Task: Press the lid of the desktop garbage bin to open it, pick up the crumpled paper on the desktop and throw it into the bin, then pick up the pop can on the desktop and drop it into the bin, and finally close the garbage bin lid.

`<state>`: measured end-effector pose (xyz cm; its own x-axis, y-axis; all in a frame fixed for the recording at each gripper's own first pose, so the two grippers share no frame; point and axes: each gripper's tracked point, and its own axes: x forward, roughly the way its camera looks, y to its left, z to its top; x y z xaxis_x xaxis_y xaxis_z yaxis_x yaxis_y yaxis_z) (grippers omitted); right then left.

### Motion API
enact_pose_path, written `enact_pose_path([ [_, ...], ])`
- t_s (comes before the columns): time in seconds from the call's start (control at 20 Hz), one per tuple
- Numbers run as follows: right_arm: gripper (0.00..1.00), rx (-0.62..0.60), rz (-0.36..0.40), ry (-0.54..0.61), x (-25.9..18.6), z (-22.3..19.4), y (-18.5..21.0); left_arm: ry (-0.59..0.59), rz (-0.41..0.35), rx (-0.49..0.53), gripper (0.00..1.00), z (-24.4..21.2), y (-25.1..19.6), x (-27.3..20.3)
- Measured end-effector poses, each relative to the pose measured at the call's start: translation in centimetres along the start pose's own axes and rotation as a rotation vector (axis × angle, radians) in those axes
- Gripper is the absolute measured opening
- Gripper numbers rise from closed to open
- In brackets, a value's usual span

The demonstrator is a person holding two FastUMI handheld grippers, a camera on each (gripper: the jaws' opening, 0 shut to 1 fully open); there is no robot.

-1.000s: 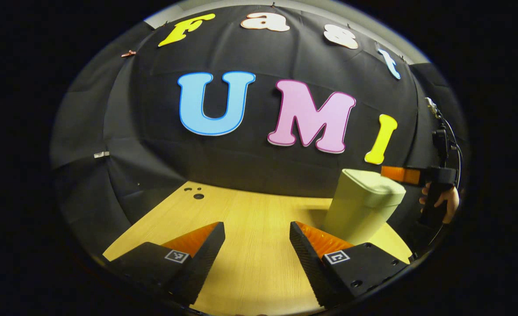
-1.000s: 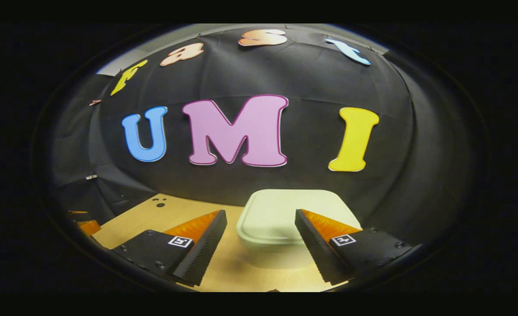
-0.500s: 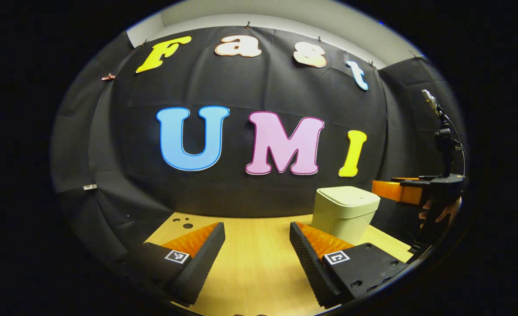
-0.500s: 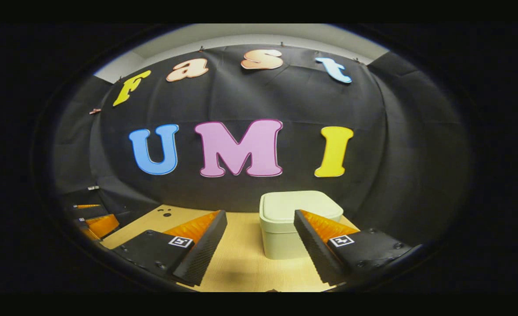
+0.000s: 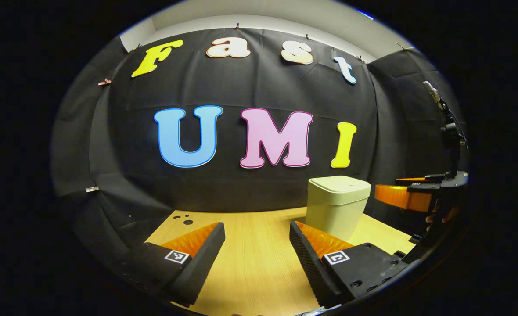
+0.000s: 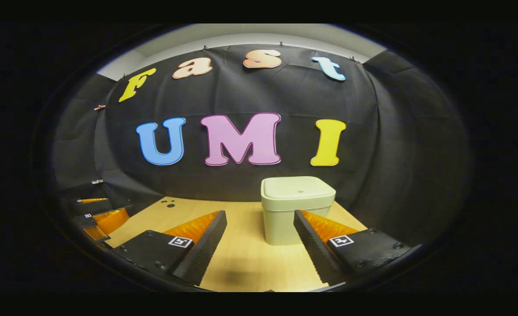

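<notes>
Wooden desk (image 5: 250, 263) under both tools, L (image 5: 257, 232) & R (image 6: 260, 221), spread, level, facing shut bin (image 6: 297, 206).

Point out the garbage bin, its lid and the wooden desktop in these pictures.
garbage bin (image 6: 285, 226): right gripper view, front wall of the body.
lid (image 6: 298, 189): right gripper view, flat top, shut.
desktop (image 5: 254, 259): left gripper view, bare wood between the fingers.

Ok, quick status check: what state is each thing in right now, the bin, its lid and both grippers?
garbage bin: upright on the wooden desktop, nothing touching it.
lid: shut, flat on the bin.
left gripper: open, holding nothing, above the desktop, short of the bin.
right gripper: open, holding nothing, pointed at the bin, not touching it.
</notes>
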<state>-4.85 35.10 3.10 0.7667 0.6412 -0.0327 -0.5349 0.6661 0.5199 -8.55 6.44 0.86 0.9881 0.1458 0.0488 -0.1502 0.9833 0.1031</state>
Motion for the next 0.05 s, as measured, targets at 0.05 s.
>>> enact_pose_path([
  [0.05, 0.96, -0.008, 0.025, 0.005, 0.30, -0.20, 0.25, -0.012, 0.034, -0.017, 0.96, 0.52, 0.01, -0.18],
])
